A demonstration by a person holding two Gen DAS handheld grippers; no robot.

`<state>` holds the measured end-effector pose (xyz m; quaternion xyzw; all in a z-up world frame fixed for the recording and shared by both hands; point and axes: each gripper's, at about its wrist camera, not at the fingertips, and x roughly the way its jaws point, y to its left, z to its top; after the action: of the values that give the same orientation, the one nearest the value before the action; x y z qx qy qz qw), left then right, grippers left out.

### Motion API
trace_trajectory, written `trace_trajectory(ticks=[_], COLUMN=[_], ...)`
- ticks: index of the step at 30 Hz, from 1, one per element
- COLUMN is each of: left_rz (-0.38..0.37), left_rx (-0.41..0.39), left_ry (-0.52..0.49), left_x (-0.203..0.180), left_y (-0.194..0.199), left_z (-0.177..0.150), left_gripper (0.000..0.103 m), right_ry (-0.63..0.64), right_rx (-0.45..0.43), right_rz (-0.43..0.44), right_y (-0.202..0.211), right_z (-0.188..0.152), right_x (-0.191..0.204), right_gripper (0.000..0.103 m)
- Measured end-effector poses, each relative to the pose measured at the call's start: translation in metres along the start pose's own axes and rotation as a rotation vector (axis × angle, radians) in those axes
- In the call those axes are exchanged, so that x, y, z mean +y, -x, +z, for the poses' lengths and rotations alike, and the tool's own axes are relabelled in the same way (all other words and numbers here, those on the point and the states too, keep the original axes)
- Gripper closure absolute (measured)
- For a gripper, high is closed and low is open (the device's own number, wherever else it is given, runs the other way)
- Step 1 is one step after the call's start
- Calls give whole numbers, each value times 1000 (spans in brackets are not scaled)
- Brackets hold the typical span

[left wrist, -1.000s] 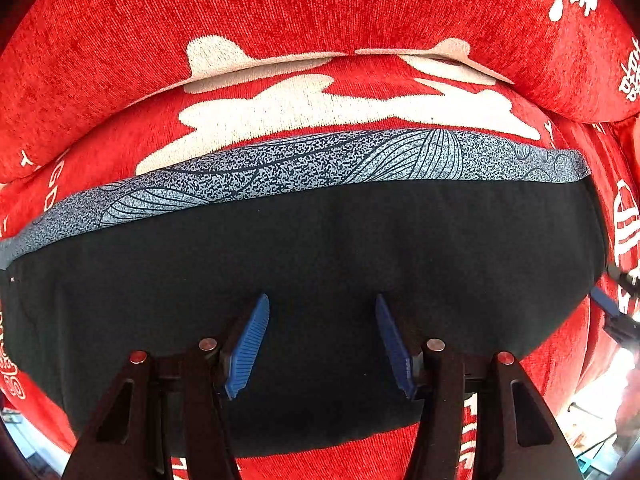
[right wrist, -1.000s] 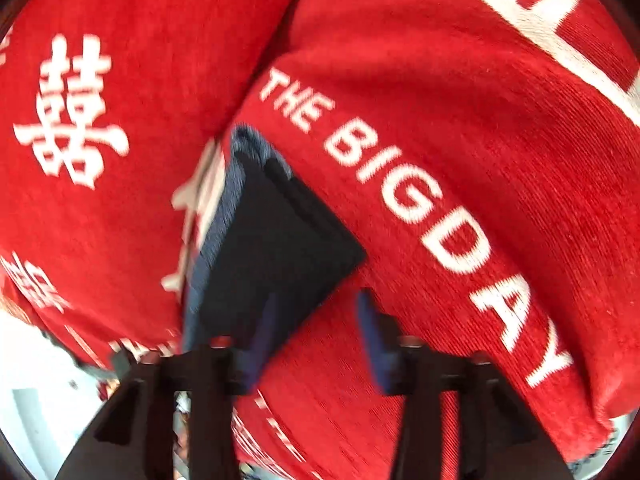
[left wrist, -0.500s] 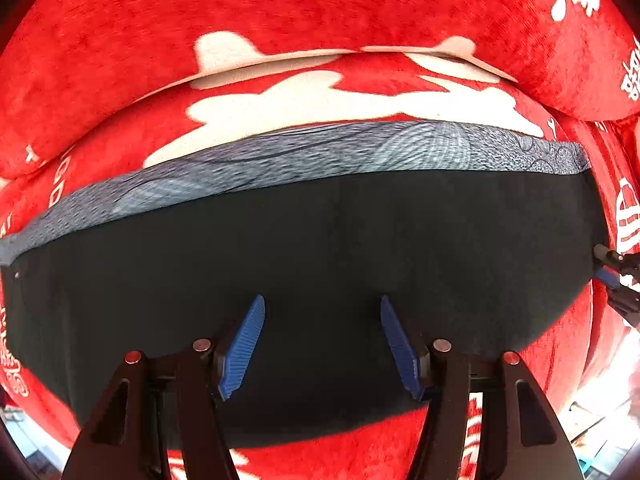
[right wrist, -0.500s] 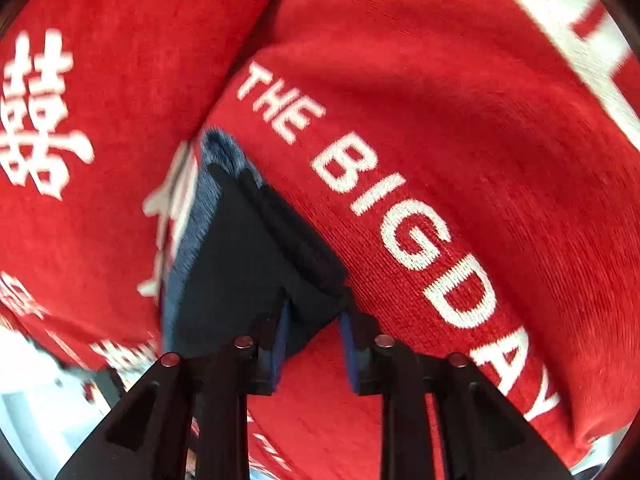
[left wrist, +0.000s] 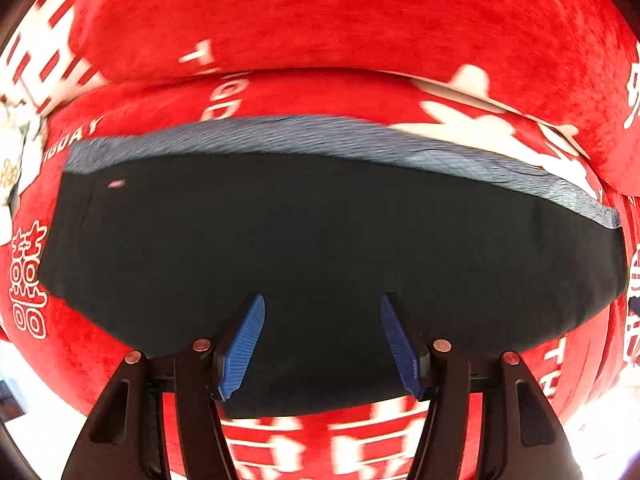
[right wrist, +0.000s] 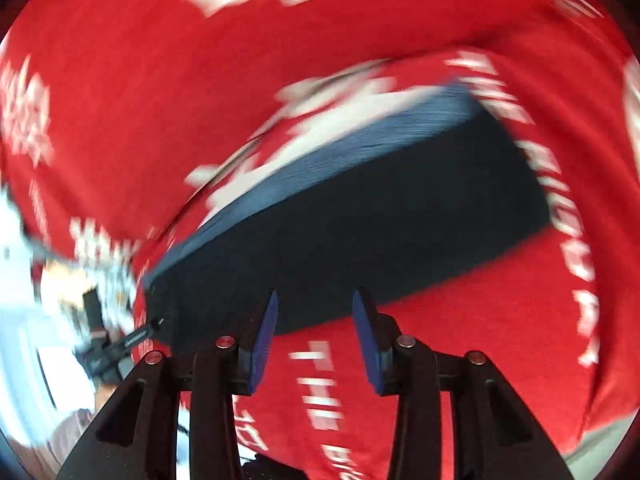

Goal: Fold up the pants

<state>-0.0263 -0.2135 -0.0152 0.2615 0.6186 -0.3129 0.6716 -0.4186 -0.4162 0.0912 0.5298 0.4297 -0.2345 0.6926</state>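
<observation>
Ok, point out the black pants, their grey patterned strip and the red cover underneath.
Pants [left wrist: 320, 240], left wrist view, middle of the black cloth.
Grey strip [left wrist: 320, 136], left wrist view, along the pants' far edge.
Red cover [right wrist: 480, 360], right wrist view, bare part beside the pants.

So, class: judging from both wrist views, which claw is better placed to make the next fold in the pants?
Probably the left claw: it hangs open directly over the middle of the dark pants. The right claw, opening and empty, sits at their edge.

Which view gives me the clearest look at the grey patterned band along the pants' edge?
Left wrist: the grey band runs nearly full width along the far edge of the black pants, only slightly blurred. Right wrist shows the band too, but smeared by motion.
</observation>
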Motion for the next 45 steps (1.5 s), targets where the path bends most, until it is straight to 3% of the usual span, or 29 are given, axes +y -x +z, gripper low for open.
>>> trace_trajectory(ticks=[7,13,15,16,20,24,30,32,33,39,44,45], left_rz=[-39,1,11,4,-74,-229,-312,-322,-325,-306,-219,-213], left_rx=[-24,-92,-108,-105,-87,-72,-118,-128,-129,-155,-149,-155], left_ry=[15,62,103,122,177,182,119,122,129,126,165,177], left_x=[114,236,276,289,327,345,348,351,356,372,383,386], left_y=[2,11,7,2,-25,-42,-42,-40,-37,-11,-6,-2], left_z=[-4,6,10,13,19,14,10,6,2,-20,-28,-27], left_gripper=[41,41,41,41,41,41,41,41,43,45,45,45], right_ry=[318,564,668,714,893,982,1041,1049,1059,1076,1012,985], right_rx=[128,303,359,377,438,493,582,594,586,641,627,608], right_rz=[15,78,84,80,35,-7,-89,-100,-92,55,-107,-99], right_y=[-100,-219,-261,-282,-374,-433,-480,-479,-474,-446,-505,-509], right_z=[-10,-21,-20,-20,-20,-20,-23,-26,-28,-45,-43,-41], right_x=[176,335,383,406,483,513,528,528,531,557,539,534], right_gripper=[60,60,55,50,49,49,50,91,96,97,96,90])
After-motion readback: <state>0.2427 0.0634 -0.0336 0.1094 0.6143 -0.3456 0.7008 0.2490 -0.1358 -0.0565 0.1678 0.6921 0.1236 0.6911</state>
